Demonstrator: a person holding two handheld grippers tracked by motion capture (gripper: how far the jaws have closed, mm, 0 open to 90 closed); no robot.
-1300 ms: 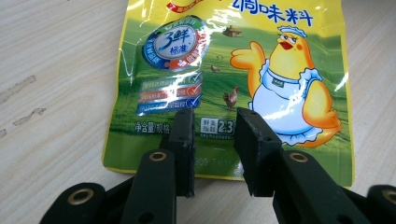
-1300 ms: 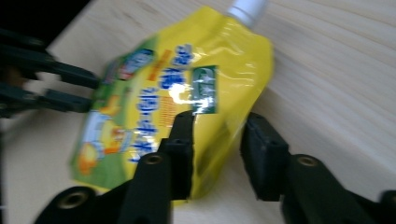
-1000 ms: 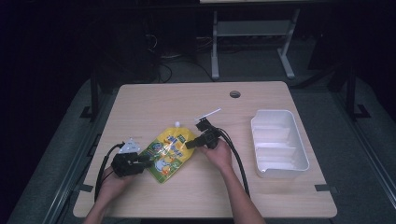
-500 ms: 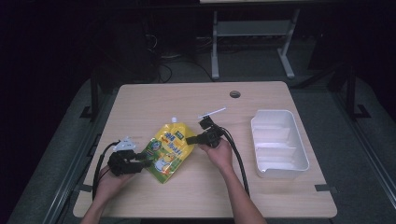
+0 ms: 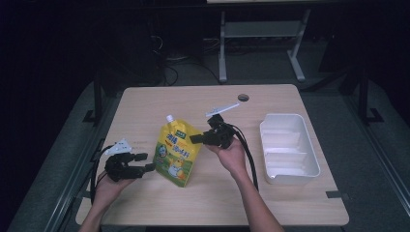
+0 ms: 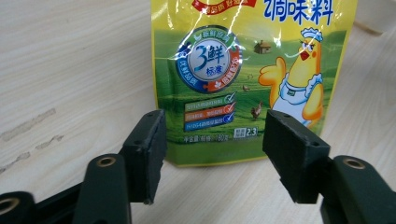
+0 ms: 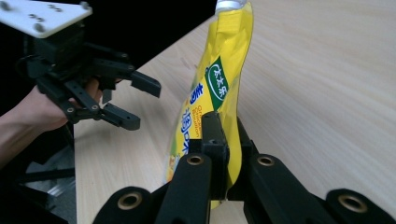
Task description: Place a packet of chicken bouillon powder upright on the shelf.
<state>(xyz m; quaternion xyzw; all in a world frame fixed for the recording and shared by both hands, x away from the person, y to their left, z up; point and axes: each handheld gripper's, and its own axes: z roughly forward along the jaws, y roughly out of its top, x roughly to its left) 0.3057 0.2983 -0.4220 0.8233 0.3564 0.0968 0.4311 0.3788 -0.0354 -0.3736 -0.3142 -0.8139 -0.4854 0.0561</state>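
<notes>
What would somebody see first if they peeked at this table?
The bright yellow pouch with a cartoon chicken, near the middle of the wooden table, grabs the eye. The right claw pinches its edge and holds it upright, while the left claw waits open just beside its bottom corner. A white tray sits off to the right.

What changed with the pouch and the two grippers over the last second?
The right gripper, shut on the yellow pouch, has tipped it up from lying flat to nearly upright, spout on top. The left gripper let the pouch's lower end go and drew back towards the table's left edge, jaws open. The white tray and the table stayed put.
</notes>
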